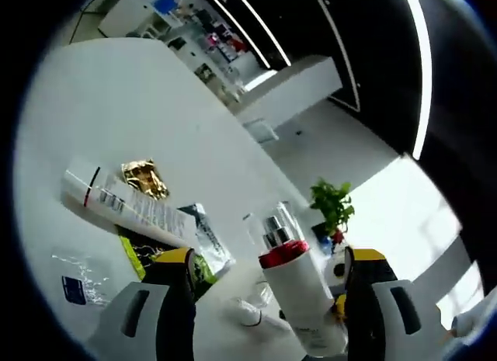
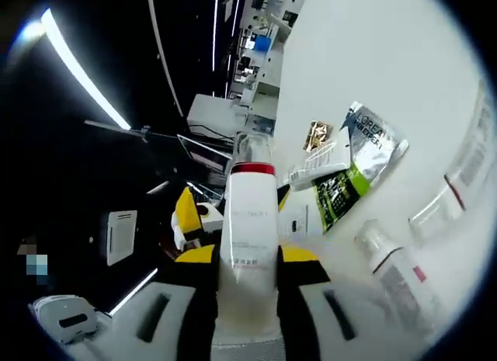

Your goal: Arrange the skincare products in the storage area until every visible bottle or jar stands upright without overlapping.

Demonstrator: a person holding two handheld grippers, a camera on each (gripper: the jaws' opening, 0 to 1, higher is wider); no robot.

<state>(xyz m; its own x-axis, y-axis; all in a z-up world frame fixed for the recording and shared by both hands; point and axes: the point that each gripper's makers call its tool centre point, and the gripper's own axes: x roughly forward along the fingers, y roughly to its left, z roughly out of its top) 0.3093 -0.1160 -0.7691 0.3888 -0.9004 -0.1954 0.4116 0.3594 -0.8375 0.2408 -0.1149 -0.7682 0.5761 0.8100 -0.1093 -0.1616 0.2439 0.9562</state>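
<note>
One white pump bottle (image 2: pixel 248 229) with a red collar and clear cap is clamped between the right gripper (image 2: pixel 247 277)'s jaws, held above the white table (image 2: pixel 373 58); the left gripper (image 1: pixel 268 287) stands wide open, the same bottle (image 1: pixel 299 287) leaning by its right jaw. Beyond the bottle lie one white tube (image 1: pixel 128 202), two sachets (image 2: pixel 359 163) partly under it, and one gold wrapper (image 1: pixel 144 177). Two clear bottles (image 2: pixel 400 279) beside them are blurred and cut off.
</note>
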